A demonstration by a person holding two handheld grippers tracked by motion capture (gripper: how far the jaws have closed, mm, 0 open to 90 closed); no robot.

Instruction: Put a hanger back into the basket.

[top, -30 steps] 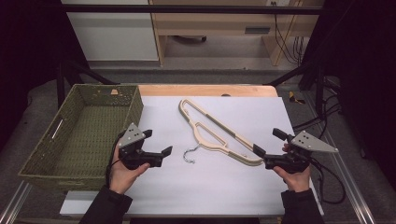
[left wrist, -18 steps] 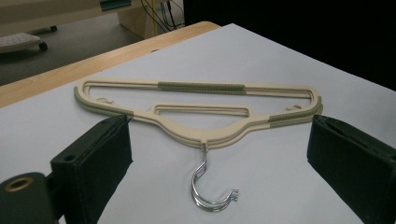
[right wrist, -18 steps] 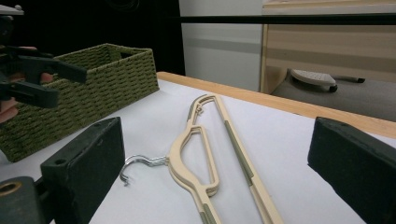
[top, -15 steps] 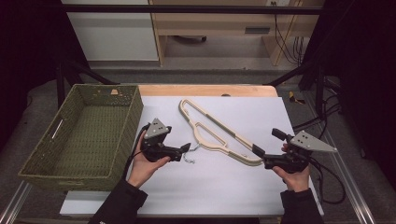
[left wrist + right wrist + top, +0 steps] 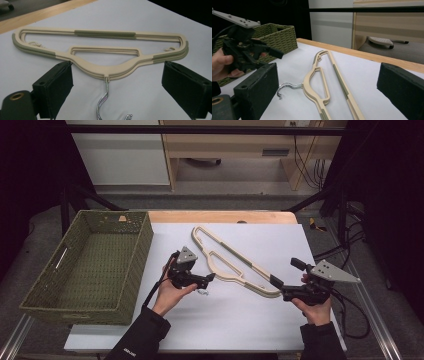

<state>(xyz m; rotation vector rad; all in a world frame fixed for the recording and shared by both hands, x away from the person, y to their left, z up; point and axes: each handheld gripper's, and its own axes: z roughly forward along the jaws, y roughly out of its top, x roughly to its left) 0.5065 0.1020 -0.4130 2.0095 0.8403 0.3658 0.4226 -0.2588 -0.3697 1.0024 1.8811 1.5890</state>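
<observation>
Because its chrome wire hook (image 5: 104, 100) lay between the wide, slightly narrowing jaws of the left tool (image 5: 206, 280), the beige plastic hanger (image 5: 235, 265) rested flat on the white table (image 5: 250, 320) just ahead, while the right tool (image 5: 280, 289) waited open-jawed and empty at the hanger's near end.

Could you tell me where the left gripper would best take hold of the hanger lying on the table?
Probably at the neck of the hanger, where the metal hook meets the plastic. It lies flat with the hook towards the left gripper, so coming from the hook side, open jaws straddling the neck, looks simplest.
</observation>
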